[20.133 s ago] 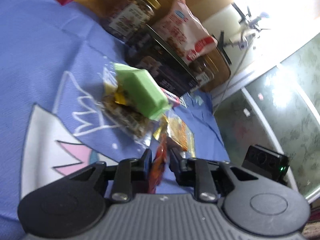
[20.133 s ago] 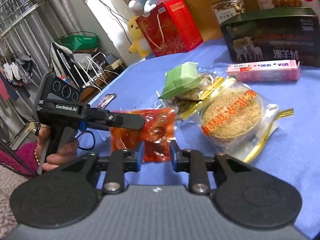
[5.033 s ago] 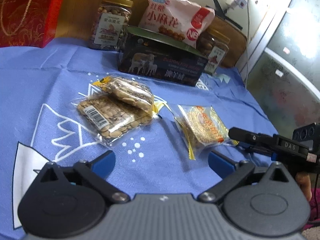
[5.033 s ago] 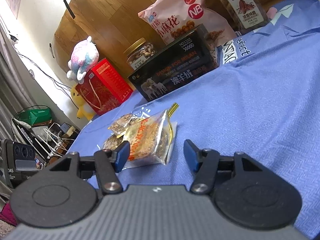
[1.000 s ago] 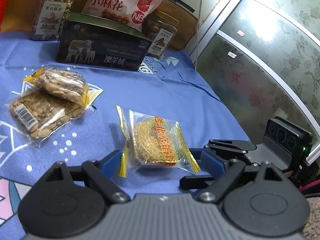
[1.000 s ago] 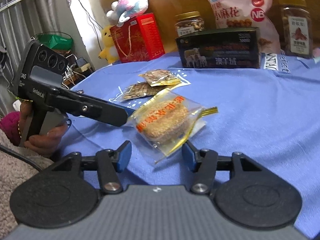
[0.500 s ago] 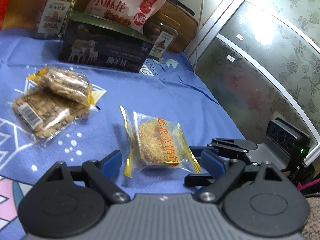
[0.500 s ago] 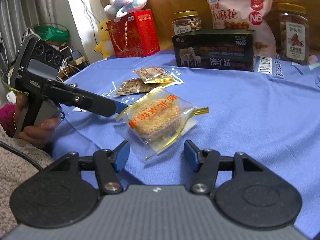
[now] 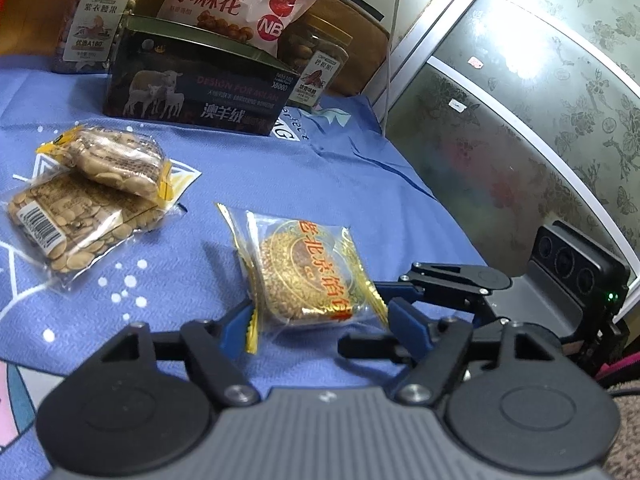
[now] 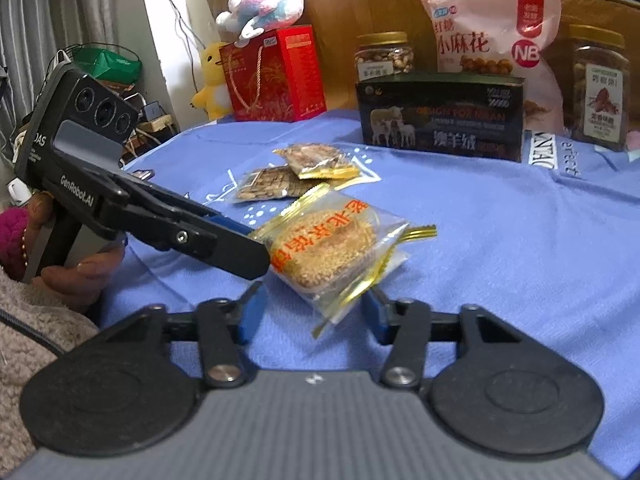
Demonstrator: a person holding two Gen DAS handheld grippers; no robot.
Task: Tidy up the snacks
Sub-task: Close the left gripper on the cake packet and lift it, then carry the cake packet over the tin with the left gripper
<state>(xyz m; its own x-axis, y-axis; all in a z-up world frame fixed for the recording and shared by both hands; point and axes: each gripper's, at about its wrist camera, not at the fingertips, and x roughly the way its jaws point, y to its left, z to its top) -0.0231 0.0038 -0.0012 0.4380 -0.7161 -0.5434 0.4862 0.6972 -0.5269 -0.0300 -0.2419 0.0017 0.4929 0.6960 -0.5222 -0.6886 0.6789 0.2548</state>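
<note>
You had both tools converging on one item: a round sesame-crusted cake sealed in a clear plastic wrapper with gold crimped edges (image 9: 308, 276), which lay flat on the blue tablecloth (image 9: 304, 172), near the front edge and to the right of two clear packets of seeds and nuts (image 9: 92, 196). The left gripper (image 9: 320, 320) had its blue-padded jaws closing with the wrapper between them; the left pad stood at the gold seam, the right pad just clear of the opposite corner, so no firm clamp was yet visible. The right gripper (image 10: 312, 312) was likewise closing around the near corner of the wrapper, its pads still apart from the film. Judged from these views, the item was light, the film slippery and prone to crumple, and the cake inside brittle. You were best advised to take hold at the flat crimped seams rather than across the cake, and to squeeze gently. The dark rectangular box (image 10: 440, 116) stood well behind.
</note>
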